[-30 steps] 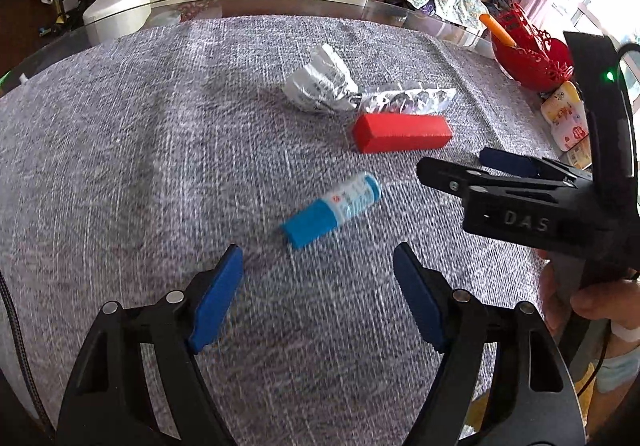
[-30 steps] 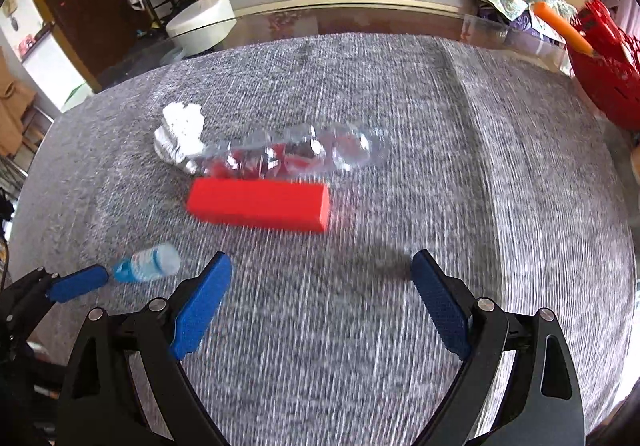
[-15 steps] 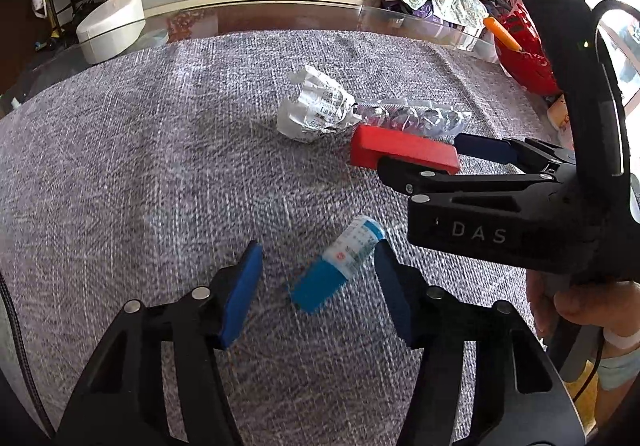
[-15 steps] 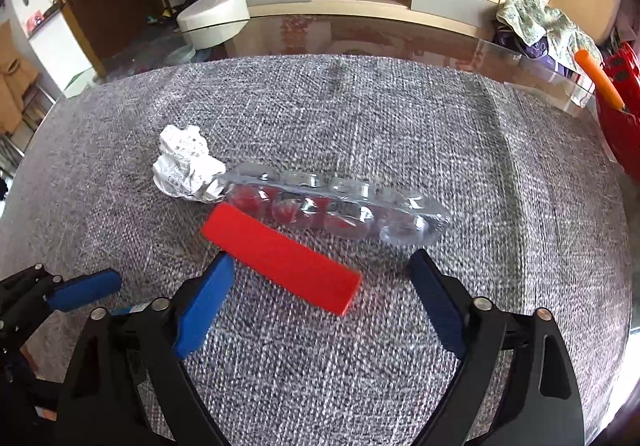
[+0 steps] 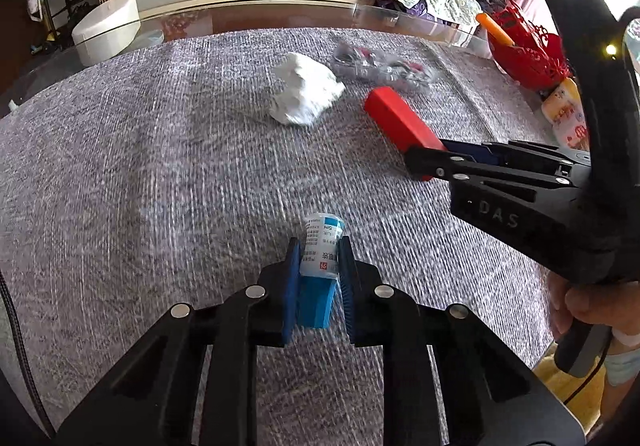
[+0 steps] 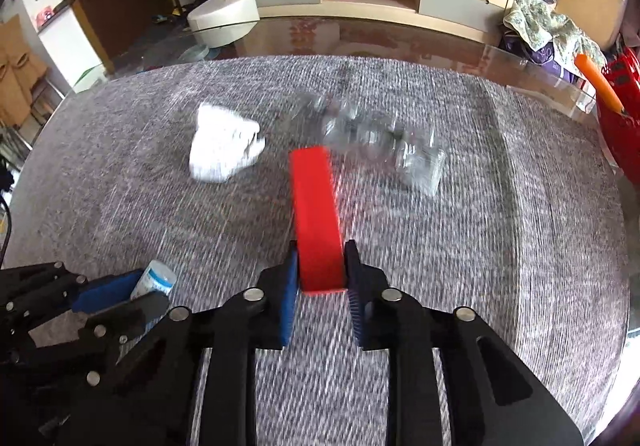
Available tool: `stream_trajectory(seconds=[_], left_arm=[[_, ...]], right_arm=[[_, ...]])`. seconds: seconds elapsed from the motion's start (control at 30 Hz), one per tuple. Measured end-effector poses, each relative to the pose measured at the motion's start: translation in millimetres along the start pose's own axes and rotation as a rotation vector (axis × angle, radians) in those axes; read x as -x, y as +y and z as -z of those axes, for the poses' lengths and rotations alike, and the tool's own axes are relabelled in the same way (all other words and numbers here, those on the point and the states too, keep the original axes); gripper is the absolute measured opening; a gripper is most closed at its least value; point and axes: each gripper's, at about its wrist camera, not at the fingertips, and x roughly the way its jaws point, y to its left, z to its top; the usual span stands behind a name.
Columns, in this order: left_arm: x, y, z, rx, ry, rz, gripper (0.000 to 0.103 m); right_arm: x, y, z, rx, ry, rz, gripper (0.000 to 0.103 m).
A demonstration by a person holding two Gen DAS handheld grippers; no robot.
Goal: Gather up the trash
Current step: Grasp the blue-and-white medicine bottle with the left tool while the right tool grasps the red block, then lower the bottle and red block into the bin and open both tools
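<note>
The left gripper [image 5: 319,252] has just closed its jaws on a small blue-capped bottle [image 5: 320,266], blue pads pressed on both sides, label end pointing far, over the grey woven tablecloth [image 5: 160,173]. The right gripper [image 6: 320,266] has likewise just closed, clamping the near end of a red rectangular block [image 6: 316,213] that stretches away from it. Farther out lie a crumpled white paper wad [image 6: 224,153], left of the block, and a clear plastic blister tray [image 6: 384,137] to its right. A red basket [image 5: 528,49] stands at the far right edge.
</note>
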Motion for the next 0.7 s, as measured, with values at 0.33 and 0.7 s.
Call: stream_trajectory(seconds=[0.33,0.7], left_arm=[[27,-8,51,0.013,0.023,0.003,0.017],[68,-34,130,0.040,0.038,0.034,0.017]], right_arm=[[34,3,61,-0.039,0.028,-0.050,0.022],[75,22,139,-0.092,0.030,-0.097,0.022]])
